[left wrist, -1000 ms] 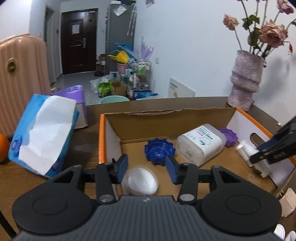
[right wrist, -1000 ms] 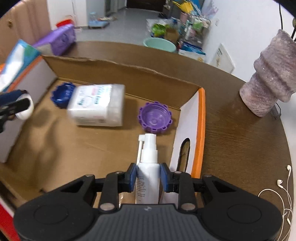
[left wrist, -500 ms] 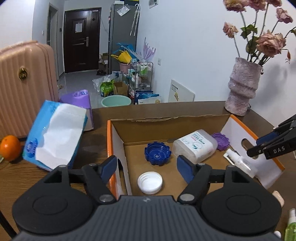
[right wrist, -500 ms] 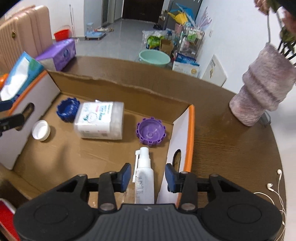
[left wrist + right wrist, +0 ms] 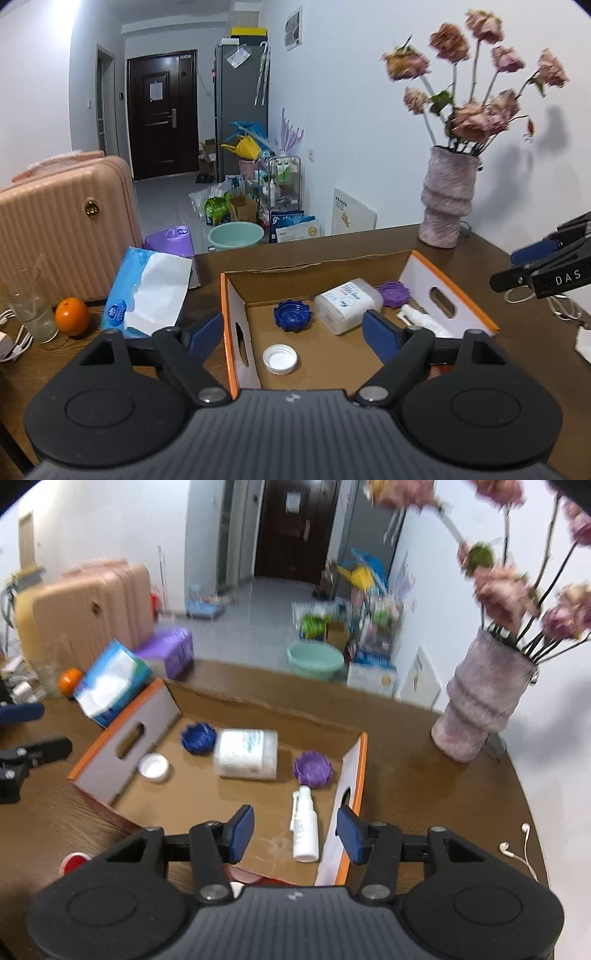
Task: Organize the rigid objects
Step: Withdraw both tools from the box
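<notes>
A lived-in room with a dark door at the top of both views frames a round brown wooden table (image 5: 424, 786), and the work sits at its centre.

The cardboard box (image 5: 266, 701) with orange-edged end flaps fills the middle of each frame and holds everything sorted so far. In the right wrist view I see the white spray bottle (image 5: 306, 830) lying flat at lower centre, close along the right end flap, nozzle pointing up the frame; I judge it lies there to leave the middle free. Just above it sits the purple lid (image 5: 313, 768), then the translucent white tub (image 5: 246, 753) on its side in the middle, with the blue lid (image 5: 198, 737) touching its left end. The white cap (image 5: 153, 766) rests open side up near the left flap, apart from the others.

My right gripper (image 5: 295, 829) hangs above the spray bottle with its jaws spread wide and nothing between them. My left gripper (image 5: 293, 334), at lower centre of its own view, is equally spread and empty, straddling the box's left end wall above the white cap. I read both as clear of the box and free for another pick.

Outward from the box, the blue tissue pack (image 5: 147, 295) and an orange (image 5: 72, 316) lie at middle left, a textured vase (image 5: 447, 199) of dried roses stands at upper right, and white earphones (image 5: 515, 849) trail at the right wrist view's lower right, perhaps the next to collect.
</notes>
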Demonstrator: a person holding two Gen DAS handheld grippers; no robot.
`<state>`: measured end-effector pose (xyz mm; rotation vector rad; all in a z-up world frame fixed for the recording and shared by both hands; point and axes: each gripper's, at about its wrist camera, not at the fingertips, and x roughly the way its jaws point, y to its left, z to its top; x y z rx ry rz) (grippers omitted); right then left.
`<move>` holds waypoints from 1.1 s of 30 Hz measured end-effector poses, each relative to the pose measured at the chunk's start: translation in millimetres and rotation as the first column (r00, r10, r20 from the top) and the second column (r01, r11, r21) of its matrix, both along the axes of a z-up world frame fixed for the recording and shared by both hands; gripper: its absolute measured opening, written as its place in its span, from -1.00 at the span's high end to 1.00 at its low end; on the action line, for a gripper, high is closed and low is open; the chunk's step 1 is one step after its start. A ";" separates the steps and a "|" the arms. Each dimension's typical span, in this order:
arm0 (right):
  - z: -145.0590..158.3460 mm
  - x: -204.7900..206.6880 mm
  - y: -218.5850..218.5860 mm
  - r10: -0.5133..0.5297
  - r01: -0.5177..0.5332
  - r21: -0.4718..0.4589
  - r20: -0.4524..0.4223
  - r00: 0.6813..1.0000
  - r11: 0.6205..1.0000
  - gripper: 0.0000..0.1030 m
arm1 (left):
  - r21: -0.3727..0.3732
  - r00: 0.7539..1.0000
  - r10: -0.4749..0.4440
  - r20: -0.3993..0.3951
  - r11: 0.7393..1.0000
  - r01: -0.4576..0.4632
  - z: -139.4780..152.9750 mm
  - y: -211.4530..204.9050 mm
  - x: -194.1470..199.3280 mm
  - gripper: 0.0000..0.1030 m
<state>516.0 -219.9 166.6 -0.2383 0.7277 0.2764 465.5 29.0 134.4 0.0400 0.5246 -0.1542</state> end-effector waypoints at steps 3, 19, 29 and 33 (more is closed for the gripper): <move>11.7 -26.4 -3.4 0.005 -0.007 0.031 0.077 0.997 1.000 -0.22 | 0.012 0.999 0.007 0.032 1.000 -0.007 11.5 -8.1 -24.4 -0.74; 20.5 -159.0 -15.8 -0.038 -0.054 0.189 0.452 0.891 0.980 -0.68 | -0.008 0.956 0.102 0.274 0.995 -0.104 23.7 -33.1 -136.3 -1.00; 2.3 -215.4 -20.6 -0.091 -0.035 0.248 0.479 0.873 0.968 -0.73 | -0.037 0.952 0.117 0.282 0.993 -0.111 14.2 -29.3 -188.9 -1.00; -18.0 -247.9 -26.2 -0.097 -0.024 0.246 0.470 0.877 0.969 -0.77 | -0.059 0.954 0.125 0.271 0.992 -0.114 -2.6 -22.8 -219.0 -1.00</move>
